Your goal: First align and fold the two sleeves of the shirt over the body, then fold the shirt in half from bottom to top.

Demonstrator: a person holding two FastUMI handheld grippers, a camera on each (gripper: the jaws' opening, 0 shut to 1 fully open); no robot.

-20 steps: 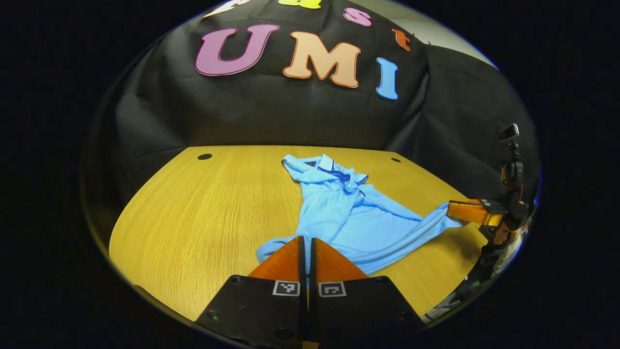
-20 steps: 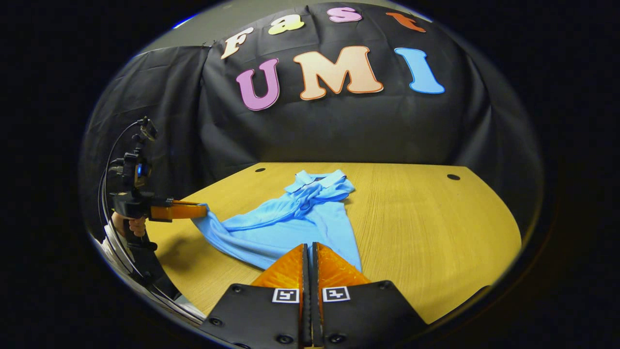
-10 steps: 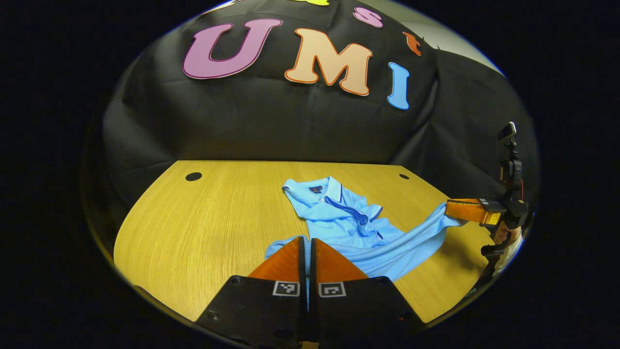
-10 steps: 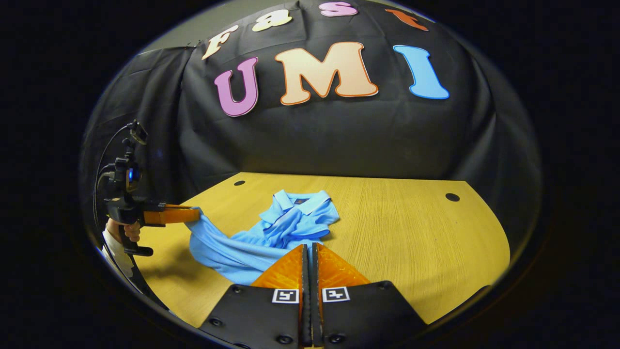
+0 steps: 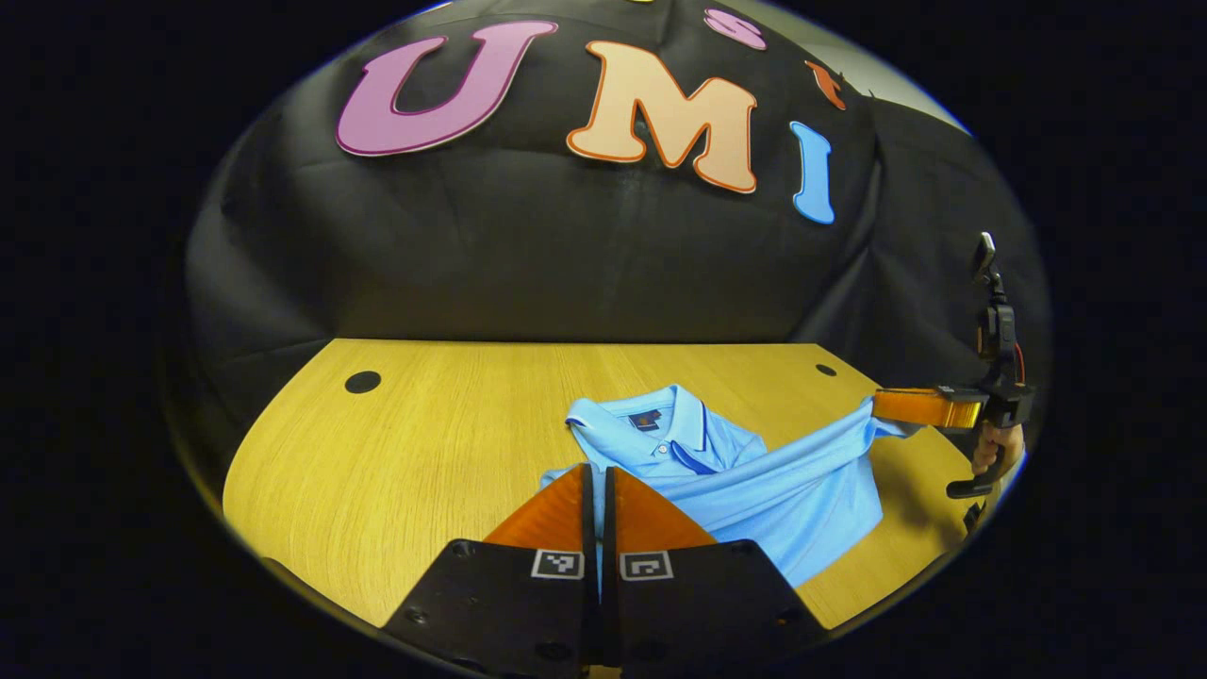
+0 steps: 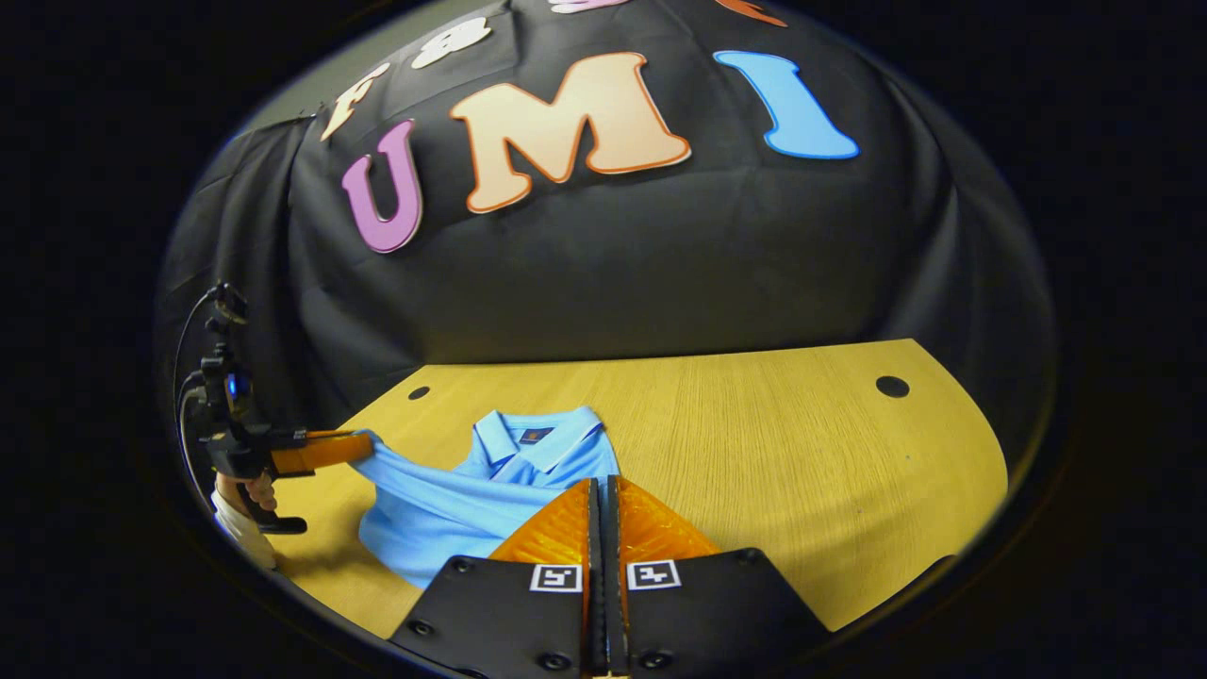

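Observation:
A light blue polo shirt (image 5: 754, 486) lies on the wooden table (image 5: 424, 443), collar (image 5: 665, 429) toward the back wall. In the left gripper view, my left gripper (image 5: 597, 469) is shut on the shirt's hem, with cloth showing between its fingers. Farther right, the right gripper (image 5: 879, 406) pinches the other hem corner and holds it raised above the table. The right gripper view shows the right gripper (image 6: 601, 483) shut on the shirt (image 6: 443, 509) just short of the collar (image 6: 533, 438). At its left, the left gripper (image 6: 363, 443) holds its corner up.
Round cable holes (image 5: 362, 382) (image 6: 891, 386) sit near the table's back corners. A hand (image 5: 998, 448) grips the right gripper's handle, and another hand (image 6: 240, 490) grips the left one. Black cloth walls rise close behind the table. Bare wood (image 6: 801, 471) spreads beside the shirt.
Both grippers have carried the hem forward toward the collar. The lower part of the shirt now lies over the body, and the collar shows nearer to both cameras.

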